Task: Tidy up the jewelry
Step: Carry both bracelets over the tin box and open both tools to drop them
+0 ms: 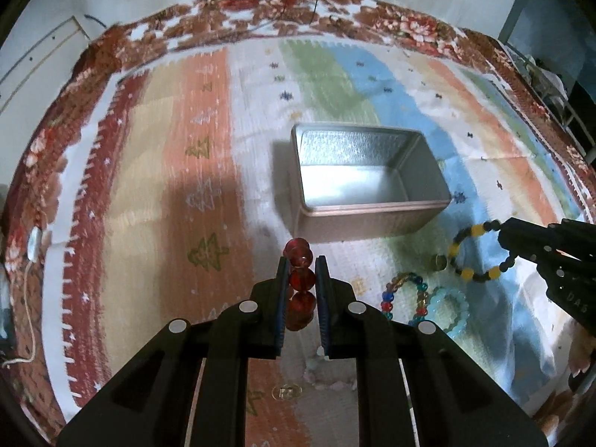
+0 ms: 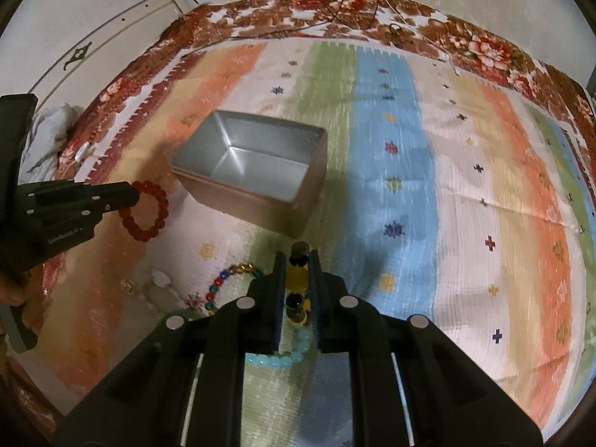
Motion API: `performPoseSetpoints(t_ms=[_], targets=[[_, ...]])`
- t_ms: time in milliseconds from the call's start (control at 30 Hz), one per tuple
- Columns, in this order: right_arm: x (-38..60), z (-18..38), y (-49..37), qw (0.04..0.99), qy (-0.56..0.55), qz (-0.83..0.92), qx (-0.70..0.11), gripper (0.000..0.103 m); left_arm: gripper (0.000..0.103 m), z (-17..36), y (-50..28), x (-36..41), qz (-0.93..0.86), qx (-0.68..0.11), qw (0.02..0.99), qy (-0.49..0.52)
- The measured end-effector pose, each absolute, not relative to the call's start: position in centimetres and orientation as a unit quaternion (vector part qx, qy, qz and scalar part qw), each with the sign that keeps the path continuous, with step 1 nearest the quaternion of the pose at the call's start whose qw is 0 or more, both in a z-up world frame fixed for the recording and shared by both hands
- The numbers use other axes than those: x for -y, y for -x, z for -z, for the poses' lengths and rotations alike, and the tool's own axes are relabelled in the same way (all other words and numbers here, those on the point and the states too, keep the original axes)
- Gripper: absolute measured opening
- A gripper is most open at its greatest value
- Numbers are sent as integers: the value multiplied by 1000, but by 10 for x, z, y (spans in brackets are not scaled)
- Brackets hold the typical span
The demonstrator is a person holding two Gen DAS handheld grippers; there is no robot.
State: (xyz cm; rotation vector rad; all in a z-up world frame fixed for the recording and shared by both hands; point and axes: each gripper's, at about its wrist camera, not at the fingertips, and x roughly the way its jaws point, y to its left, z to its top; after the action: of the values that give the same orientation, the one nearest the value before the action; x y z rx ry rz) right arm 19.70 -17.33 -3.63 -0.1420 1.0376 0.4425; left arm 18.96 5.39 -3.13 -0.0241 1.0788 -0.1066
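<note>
My left gripper (image 1: 301,264) is shut on a red bead bracelet (image 1: 300,279), held above the cloth just in front of an open silver tin box (image 1: 365,208). The right wrist view shows the same bracelet (image 2: 149,212) hanging from the left gripper (image 2: 130,195), left of the tin (image 2: 257,201). My right gripper (image 2: 296,264) is shut on a black-and-yellow bead bracelet (image 2: 297,277); it shows in the left wrist view (image 1: 473,249) right of the tin. A multicolour bead bracelet (image 1: 404,292) and a light-blue bracelet (image 1: 452,309) lie on the cloth between the grippers.
A striped cloth (image 2: 465,186) with a floral border covers the surface. Thin cables (image 2: 354,3) run along the far edge by the wall. A small gold charm (image 1: 285,391) lies on the cloth below my left gripper.
</note>
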Motion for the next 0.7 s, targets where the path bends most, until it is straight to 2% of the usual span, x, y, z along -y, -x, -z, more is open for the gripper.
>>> performPoseSetpoints(t_ms=[700], targets=[[148,-19,-229,861,39,-237,-448,13,13,-35,-219,-39,71,-435,897,12]])
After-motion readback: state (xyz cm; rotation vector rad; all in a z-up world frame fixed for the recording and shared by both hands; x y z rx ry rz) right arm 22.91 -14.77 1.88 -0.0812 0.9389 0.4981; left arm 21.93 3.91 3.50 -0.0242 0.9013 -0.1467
